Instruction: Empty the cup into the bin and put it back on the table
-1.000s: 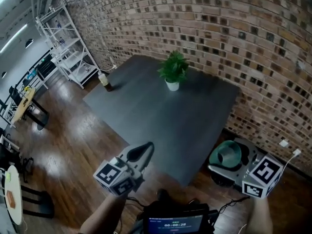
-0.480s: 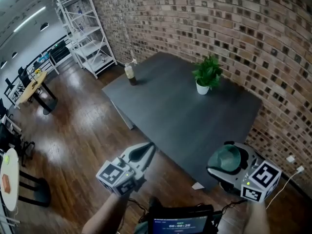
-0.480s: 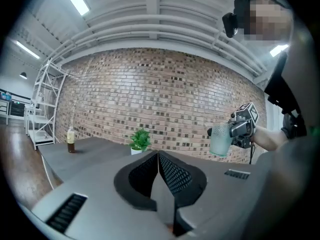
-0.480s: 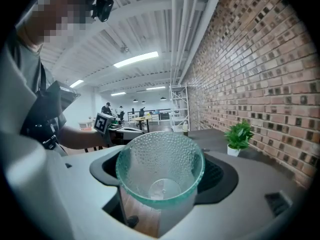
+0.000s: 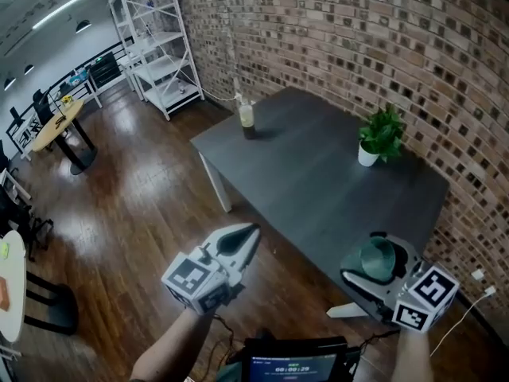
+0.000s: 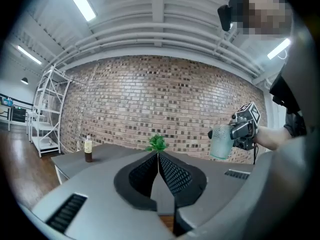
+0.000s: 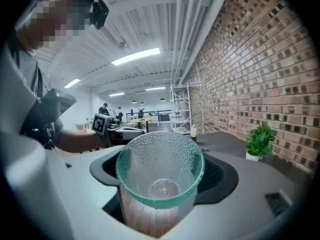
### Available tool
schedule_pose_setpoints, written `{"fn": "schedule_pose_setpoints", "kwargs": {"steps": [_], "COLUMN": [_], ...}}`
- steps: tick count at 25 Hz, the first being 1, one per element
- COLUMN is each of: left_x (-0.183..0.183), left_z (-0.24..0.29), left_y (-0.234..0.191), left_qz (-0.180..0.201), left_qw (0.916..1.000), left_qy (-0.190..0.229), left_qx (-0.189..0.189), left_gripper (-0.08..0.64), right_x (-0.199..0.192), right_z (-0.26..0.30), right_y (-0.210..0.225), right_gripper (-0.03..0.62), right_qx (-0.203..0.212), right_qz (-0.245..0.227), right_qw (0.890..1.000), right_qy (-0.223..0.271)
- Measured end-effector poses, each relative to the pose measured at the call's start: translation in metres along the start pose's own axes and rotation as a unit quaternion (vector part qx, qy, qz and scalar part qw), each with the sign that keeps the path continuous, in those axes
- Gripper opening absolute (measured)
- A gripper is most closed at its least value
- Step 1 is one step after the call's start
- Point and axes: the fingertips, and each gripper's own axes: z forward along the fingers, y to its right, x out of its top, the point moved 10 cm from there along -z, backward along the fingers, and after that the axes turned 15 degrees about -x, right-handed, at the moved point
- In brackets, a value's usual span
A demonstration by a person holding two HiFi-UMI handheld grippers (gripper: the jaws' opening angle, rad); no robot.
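- Cup (image 5: 380,257) is clamped in the right tongs (image 5: 372,270), one jaw on each side of its wall
- Cup axis near vertical, mouth up and wider than the base; the right gripper view looks down into the mouth, clear base showing, nothing visible inside
- Cup is in the air by the near corner of the worktop (image 5: 318,189), not resting on it
- Left tongs (image 5: 246,233) are closed tip to tip with nothing between them, held over the wooden floor (image 5: 135,213) to the left of the worktop
- On the worktop: bottle (image 5: 247,120) at the far left corner, potted plant (image 5: 380,138) near the brick wall, both well apart from the cup
- vs 1 s ago: head view has swung, so worktop, bottle and plant sit further right in frame and the shelf rack (image 5: 155,46) shows more fully
- Both tongs sit at nearly the same frame spots; cup grip and orientation unchanged
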Motion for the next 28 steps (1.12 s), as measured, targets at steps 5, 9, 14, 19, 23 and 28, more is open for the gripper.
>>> {"fn": "schedule_pose_setpoints", "kwargs": {"steps": [5,9,14,19,23,28], "left_x": [0.008,0.010,0.010,0.013,0.016,0.018], "left_z": [-0.032,-0.048,-0.064,-0.075,-0.073,-0.070], "left_y": [-0.029,-0.049,-0.074,-0.103,-0.131,-0.165], "left_qz": [0.001,0.000,-0.003,-0.001,0.008,0.004], "left_qw": [0.9999,1.0000,0.9999,0.9997,0.9991,0.9980], "left_qy": [-0.002,0.002,0.008,0.005,0.003,-0.018], "left_qx": [-0.010,-0.008,0.010,0.026,0.042,0.060], "left_gripper": [0.000,0.000,0.000,0.000,0.000,0.000], "right_x": [0.016,0.030,0.038,0.050,0.059,0.069], "right_z": [0.045,0.077,0.117,0.161,0.197,0.238], "right_y": [-0.032,-0.048,-0.057,-0.057,-0.051,-0.042], "right_gripper": [0.408,0.408,0.408,0.408,0.408,0.407], "right_qx": [0.004,0.011,0.026,0.041,0.056,0.066], "right_qz": [0.005,0.000,-0.008,-0.017,-0.025,-0.031], "right_qw": [1.000,1.000,1.000,0.999,0.998,0.997], "right_qy": [-0.005,-0.004,-0.010,-0.015,-0.011,-0.007]}}
